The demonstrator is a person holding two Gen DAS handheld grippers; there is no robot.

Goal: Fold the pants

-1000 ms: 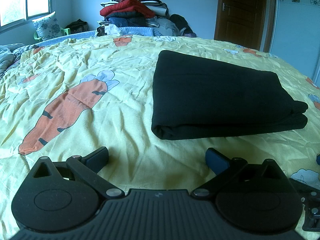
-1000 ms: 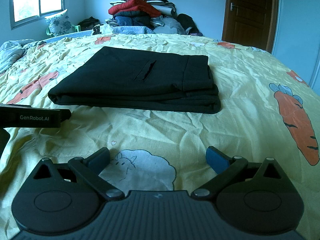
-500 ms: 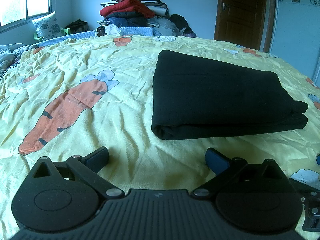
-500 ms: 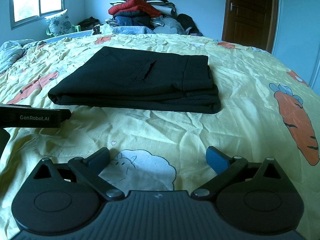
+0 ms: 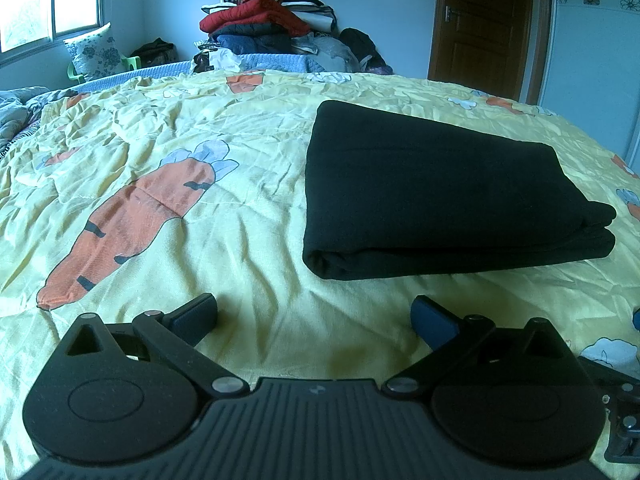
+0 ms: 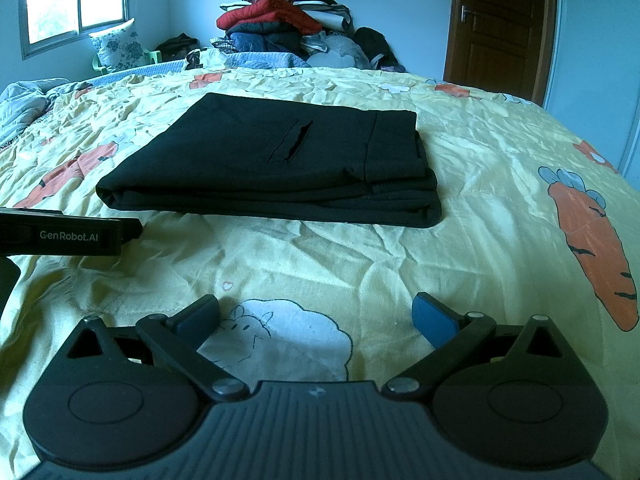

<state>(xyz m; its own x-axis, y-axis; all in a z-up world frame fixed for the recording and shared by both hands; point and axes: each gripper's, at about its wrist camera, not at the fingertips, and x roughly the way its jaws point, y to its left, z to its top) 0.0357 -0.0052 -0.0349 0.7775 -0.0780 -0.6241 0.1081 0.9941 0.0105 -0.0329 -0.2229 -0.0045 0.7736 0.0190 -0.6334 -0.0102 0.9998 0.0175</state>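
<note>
Ahead of my left gripper: bare bedspread.
Obstacle: folded pants.
Beside my right gripper: left gripper's body blocks that side.

A home bedroom: a bed with a carrot-print cover lies beneath the tool, heaped clothes, a window and a wooden door beyond.

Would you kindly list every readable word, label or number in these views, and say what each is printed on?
"GenRobot.AI": white print on the side of the left gripper, seen in the right wrist view.
No other text is readable; the pants and bedspread show none, only carrot and sheep drawings.
</note>
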